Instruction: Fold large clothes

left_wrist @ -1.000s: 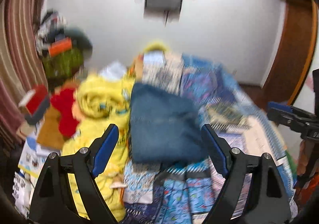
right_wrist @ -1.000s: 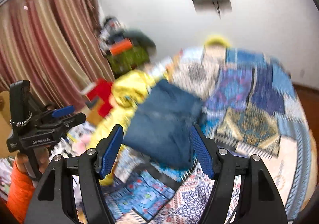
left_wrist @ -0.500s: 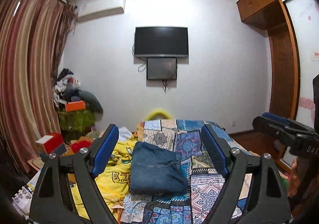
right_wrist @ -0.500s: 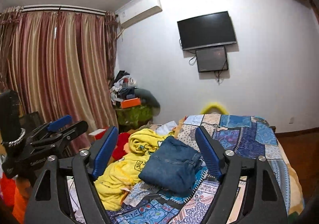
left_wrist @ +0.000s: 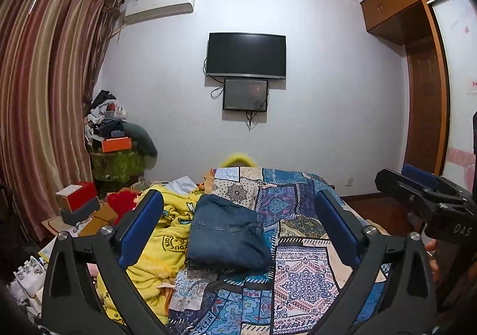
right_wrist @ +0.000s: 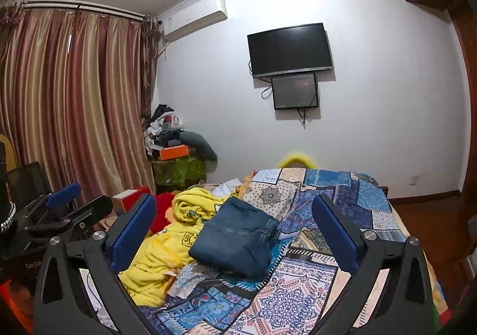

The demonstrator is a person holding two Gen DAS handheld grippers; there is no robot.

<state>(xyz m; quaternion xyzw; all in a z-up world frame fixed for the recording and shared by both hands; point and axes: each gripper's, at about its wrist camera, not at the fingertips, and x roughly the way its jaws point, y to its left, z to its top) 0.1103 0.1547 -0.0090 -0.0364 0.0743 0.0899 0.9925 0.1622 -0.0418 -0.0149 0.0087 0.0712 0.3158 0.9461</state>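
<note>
The jeans (left_wrist: 226,233) lie folded on the bed (left_wrist: 301,272), ahead of and between both grippers, so that piece looks done. The left gripper (left_wrist: 238,230) and right gripper (right_wrist: 235,230) are opening wide, empty. The yellow garment (left_wrist: 161,248), left of them, seems unfolded.

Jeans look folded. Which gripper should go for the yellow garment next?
Probably left: the yellow garment lies on the left gripper side, beside the folded jeans. Both grippers' jaws are opening, with nothing between them.
</note>
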